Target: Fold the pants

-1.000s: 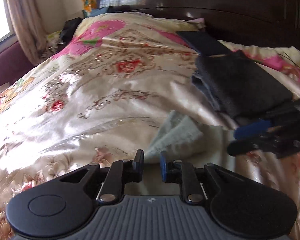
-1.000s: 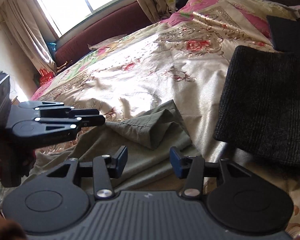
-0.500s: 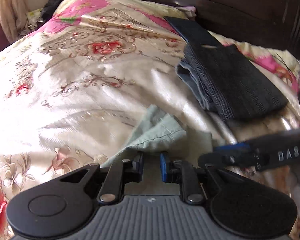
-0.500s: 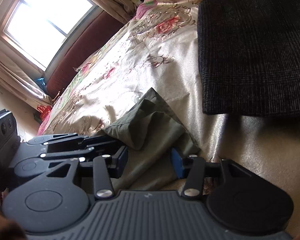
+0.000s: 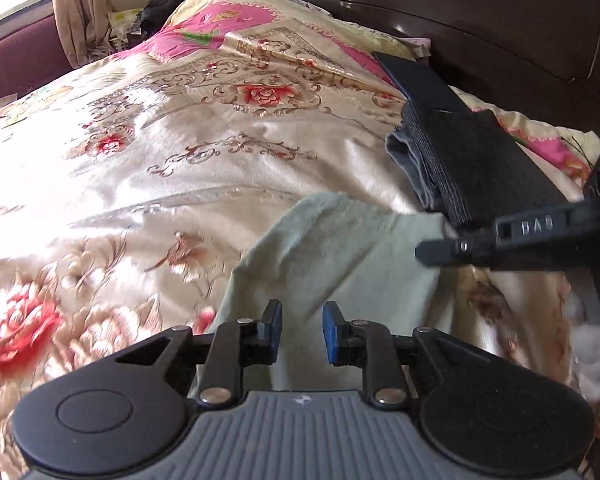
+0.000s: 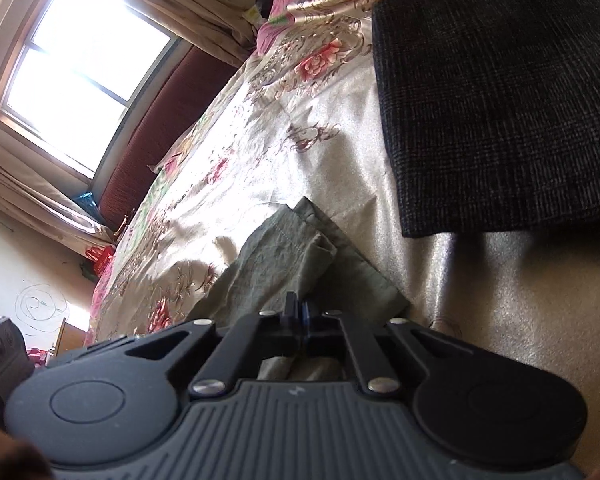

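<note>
Pale green pants (image 5: 340, 252) lie crumpled on the floral satin bedspread (image 5: 160, 152). My left gripper (image 5: 300, 330) is open, its blue-padded fingers just above the near part of the pants. My right gripper (image 6: 298, 316) is shut on a fold of the pants (image 6: 284, 256). It also shows in the left wrist view (image 5: 500, 240), reaching in from the right at the pants' far right edge.
A stack of folded dark clothes (image 5: 484, 168) lies at the right, close to the pants; it also shows in the right wrist view (image 6: 500, 100). A dark wooden headboard (image 5: 480, 28) stands behind. A window (image 6: 80, 68) and curtains are at the left.
My right gripper has closed from open onto the pants' fold. My left gripper has opened a little wider and moved over the pants.
</note>
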Demonstrator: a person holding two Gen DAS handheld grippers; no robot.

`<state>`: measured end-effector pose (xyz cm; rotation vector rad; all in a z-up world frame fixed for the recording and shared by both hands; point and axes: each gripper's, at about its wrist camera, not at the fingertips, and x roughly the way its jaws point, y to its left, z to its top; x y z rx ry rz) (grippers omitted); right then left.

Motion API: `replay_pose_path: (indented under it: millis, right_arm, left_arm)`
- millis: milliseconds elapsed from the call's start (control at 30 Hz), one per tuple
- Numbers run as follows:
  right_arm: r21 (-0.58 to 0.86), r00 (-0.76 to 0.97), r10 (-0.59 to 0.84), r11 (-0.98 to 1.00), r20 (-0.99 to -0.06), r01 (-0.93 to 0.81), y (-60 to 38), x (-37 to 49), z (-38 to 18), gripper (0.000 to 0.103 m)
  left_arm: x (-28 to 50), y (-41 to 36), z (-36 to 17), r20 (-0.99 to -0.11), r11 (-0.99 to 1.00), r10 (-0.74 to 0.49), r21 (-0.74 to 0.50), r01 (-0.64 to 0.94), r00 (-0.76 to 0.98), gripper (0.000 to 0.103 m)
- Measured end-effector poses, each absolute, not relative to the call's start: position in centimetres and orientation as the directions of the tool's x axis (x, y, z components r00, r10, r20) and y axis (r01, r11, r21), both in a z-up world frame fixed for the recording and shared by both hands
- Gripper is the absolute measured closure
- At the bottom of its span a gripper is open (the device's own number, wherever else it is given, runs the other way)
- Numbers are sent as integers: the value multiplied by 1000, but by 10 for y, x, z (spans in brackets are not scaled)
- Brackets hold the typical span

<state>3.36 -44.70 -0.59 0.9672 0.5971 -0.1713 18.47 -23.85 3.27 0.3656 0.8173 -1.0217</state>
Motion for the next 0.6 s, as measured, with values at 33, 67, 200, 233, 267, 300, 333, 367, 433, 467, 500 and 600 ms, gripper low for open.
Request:
replay_pose_path:
  millis: [33,67,200,233,267,300,333,367,433,467,500,600]
  right_arm:
    - [730,838,119,565,-533,385,-446,28,-1,99]
    - [739,850,115,562,-515,371,-444,22,4,100]
    - [730,863,70,570,-500,377,-440,5,12,100]
    - [720,849,68,567,-524,399,-441,7,6,100]
    - [709,827,66,555,-559,435,-443,12,-4,99]
    - [698,811,67,555,-581,454,-443,15,-12,99]
    - [681,793,71,564,-605,468,-443,19,-19,95]
    - [675,780,78,559,-621,481,-443,21,-23,95]
    - [697,791,81,534,-606,479,-443,16,-19,88]
    - [703,798,77,530,-598,475,-441,12,-16,72]
    - [706,802,75,529,-592,471,-439,8,-13,61]
    - [728,821,83,518,-564,448,-427,-2,-10,42]
  left_arm:
    - [178,-227,34,-750,498,-606,-97,862,266,65]
    - [174,-218,35,-750,499,-607,-102,860,263,63]
    - [162,-193,32,-757,520,-602,-129,844,255,59]
    - [159,-189,29,-765,528,-589,-121,840,261,59]
    - [155,-186,26,-771,539,-577,-112,835,269,59]
    - [151,-183,24,-775,547,-570,-111,830,273,59]
    - [148,-178,24,-775,553,-568,-111,826,276,59]
    - [143,-172,24,-772,557,-567,-103,824,287,59]
    - [131,-156,25,-764,573,-553,-60,817,332,59]
    - [127,-147,25,-762,582,-547,-50,812,346,59]
    - [122,-136,26,-758,596,-542,-41,802,364,59]
    - [109,-105,27,-742,653,-524,-35,757,418,58]
